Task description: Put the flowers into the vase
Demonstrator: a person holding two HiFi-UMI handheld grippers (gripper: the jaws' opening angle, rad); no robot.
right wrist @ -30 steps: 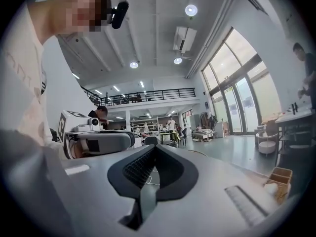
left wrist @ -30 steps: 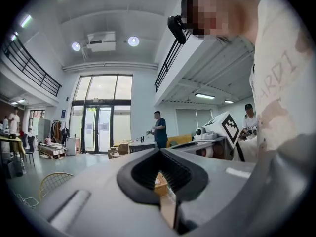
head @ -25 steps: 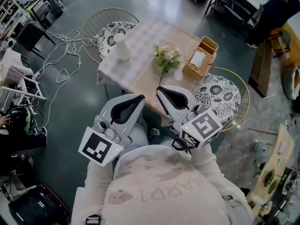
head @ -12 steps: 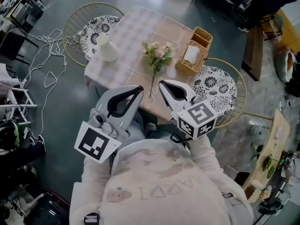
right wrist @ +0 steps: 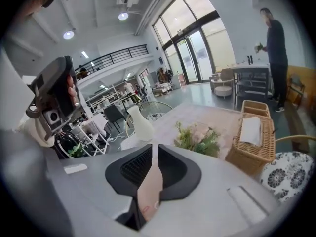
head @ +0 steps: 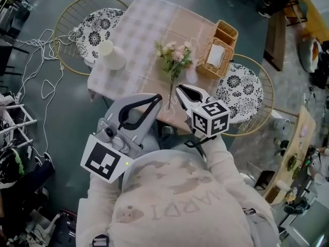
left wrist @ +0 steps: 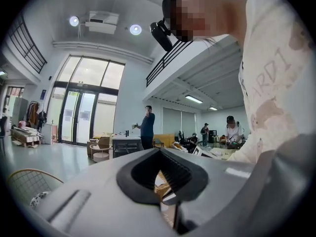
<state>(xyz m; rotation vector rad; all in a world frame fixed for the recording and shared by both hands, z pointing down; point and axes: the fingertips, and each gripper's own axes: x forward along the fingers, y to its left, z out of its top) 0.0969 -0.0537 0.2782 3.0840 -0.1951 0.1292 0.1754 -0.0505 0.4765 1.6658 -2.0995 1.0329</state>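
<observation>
The person holds both grippers in front of the chest, above the near edge of a small table covered with a checked cloth. The left gripper has its 2 jaws pressed together at the tips, with nothing between them. The right gripper is the same: in its own view only a thin slit shows between the dark pads, and they pinch nothing.

The flowers – a small bunch of pale pink blooms and green leaves – lie flat on the table near its middle. Their stem runs toward the person and ends near the table edge, between the 2 grippers, and neither gripper touches it. The white vase stands upright on the left part of the table, apart from the flowers. On the other side of the bunch sits a wicker basket with 2 compartments – the nearer one holds something white.

2 round wire chairs with black-and-white patterned cushions flank the table, 1 at its left and 1 at its right. White cables trail over the floor at the left.
</observation>
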